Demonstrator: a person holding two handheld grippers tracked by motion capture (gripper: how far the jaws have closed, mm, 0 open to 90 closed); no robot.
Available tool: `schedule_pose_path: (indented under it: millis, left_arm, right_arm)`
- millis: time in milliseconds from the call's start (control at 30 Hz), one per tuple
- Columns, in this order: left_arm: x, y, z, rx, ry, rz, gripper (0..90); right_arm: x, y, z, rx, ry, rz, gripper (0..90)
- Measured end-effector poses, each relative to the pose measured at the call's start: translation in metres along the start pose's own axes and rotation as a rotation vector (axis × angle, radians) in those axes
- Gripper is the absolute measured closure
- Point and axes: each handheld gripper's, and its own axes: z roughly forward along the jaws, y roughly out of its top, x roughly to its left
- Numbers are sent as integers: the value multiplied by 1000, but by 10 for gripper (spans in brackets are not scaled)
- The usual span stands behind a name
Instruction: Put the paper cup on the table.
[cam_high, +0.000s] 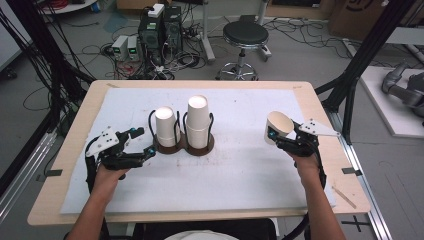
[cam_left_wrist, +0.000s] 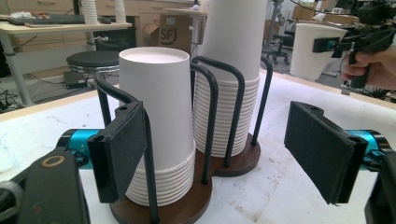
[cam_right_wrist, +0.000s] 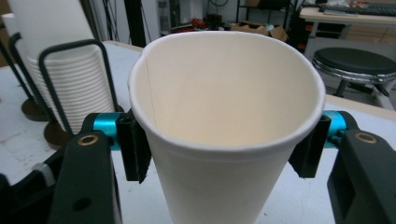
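Right gripper (cam_high: 278, 134), centre right of the high view: fingers pinch a single white paper cup (cam_high: 278, 127) just below its rim, already slightly ovalled. Light, thin-walled, crushable; grip gently. Left gripper (cam_high: 141, 141) fingers spread, empty, beside the shorter white cup stack (cam_high: 167, 126).

At the centre of the table (cam_high: 60, 150) stand two cup stacks, side by side in a wire holder (cam_high: 183, 145): the shorter stack (cam_high: 166, 126) left, the taller stack (cam_high: 198, 121) right. The left gripper (cam_high: 142, 142) lies lower left of them; a single cup (cam_high: 278, 128), in the right gripper (cam_high: 280, 137), sits far right.
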Motion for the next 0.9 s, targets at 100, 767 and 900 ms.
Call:
schedule_pose_path:
  millis: [100,767,900]
  left_arm:
    - [0,0,0,1,0,-1,210]
    - [-1,-1,6,11,-11,-4,210]
    - [-1,-2,7,14,-14,-4,209]
  right_arm:
    - [-4,-3,4,15,-9,5,363]
    - [-10,-23,40,161,-25,33,362]
    - [-11,-26,41,166,-16,48,362]
